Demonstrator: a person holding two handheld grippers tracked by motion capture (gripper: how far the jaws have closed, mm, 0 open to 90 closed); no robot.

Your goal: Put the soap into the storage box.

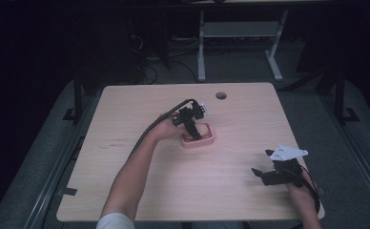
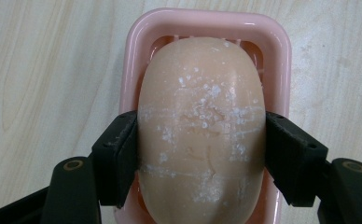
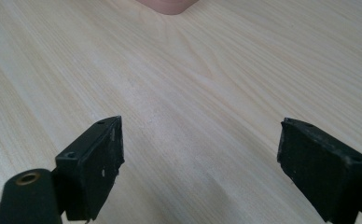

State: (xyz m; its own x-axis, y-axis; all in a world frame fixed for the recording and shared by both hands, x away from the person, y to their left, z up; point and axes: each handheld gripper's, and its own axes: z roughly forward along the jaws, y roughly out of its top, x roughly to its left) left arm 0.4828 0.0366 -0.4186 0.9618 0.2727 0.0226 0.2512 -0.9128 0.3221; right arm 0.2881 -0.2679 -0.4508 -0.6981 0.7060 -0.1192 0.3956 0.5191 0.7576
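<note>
A peach-coloured bar of soap [image 2: 202,126], flecked with white, lies in a pink soap dish [image 2: 207,21] near the middle of the wooden table [image 1: 173,191]. My left gripper [image 2: 201,158] reaches down over the dish [image 1: 209,140], and its two black pads press against the bar's long sides, so it is shut on the soap. The bar's near end is cut off by the bottom edge of the left gripper view. My right gripper [image 1: 263,163] is held low over the table's near right part, open, with only bare wood between its jaws [image 3: 200,168]. A corner of the pink dish [image 3: 167,5] shows far ahead of it.
A round cable hole [image 1: 220,95] sits near the table's far edge. Bare wood surrounds the dish on all sides. Beyond the table, the white legs of another desk [image 1: 201,47] stand on a dark floor.
</note>
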